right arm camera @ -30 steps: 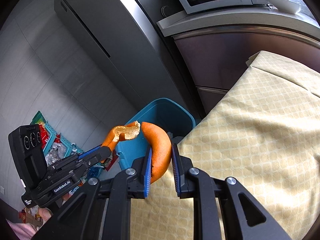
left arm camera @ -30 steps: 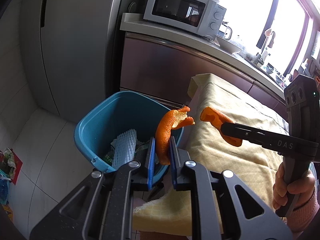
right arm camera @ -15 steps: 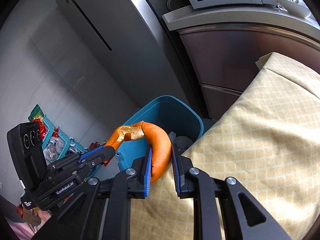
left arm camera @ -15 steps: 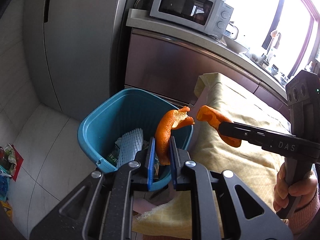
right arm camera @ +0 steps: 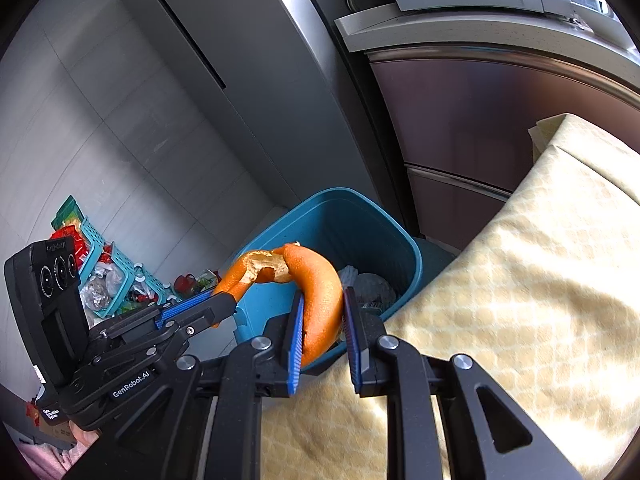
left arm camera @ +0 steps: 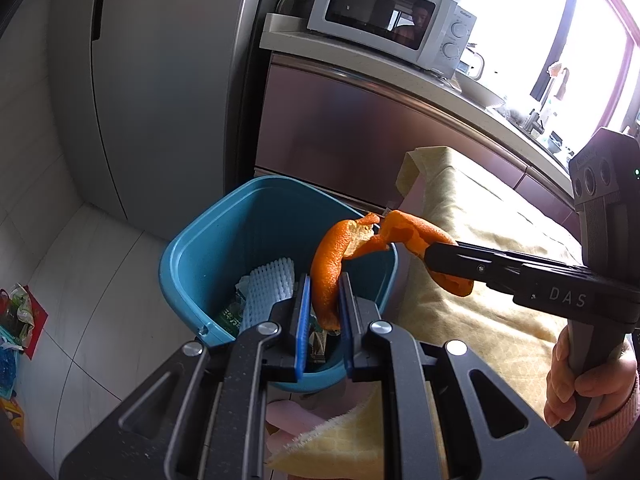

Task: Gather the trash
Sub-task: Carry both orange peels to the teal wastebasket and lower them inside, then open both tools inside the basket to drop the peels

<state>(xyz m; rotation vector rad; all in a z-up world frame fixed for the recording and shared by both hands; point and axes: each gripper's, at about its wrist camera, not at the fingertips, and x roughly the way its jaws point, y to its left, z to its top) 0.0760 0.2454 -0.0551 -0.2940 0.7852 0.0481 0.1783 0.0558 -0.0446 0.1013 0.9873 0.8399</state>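
My left gripper [left arm camera: 323, 302] is shut on a curved orange peel [left arm camera: 328, 268] held over the near rim of the blue trash bin [left arm camera: 208, 240]. My right gripper [right arm camera: 322, 320] is shut on a second orange peel [right arm camera: 320, 300], held beside the bin's rim at the table edge. The two peels' tips touch or nearly touch. In the left wrist view the right gripper [left arm camera: 432, 254] comes in from the right with its peel [left arm camera: 416, 232]. In the right wrist view the left gripper [right arm camera: 224, 302] and its peel [right arm camera: 248, 272] show at left. The bin [right arm camera: 360, 220] holds a white foam net [left arm camera: 268, 292] and wrappers.
A table with a yellow patterned cloth [right arm camera: 520, 300] stands right of the bin. Behind are a grey fridge [left arm camera: 160, 60], a steel cabinet [left arm camera: 360, 128] and a white microwave [left arm camera: 392, 12] on the counter. A teal basket with clutter [right arm camera: 104, 272] lies on the tiled floor.
Both grippers have moved closer to the bin with their peels. The peel tips, apart before, have come together over the bin's rim.
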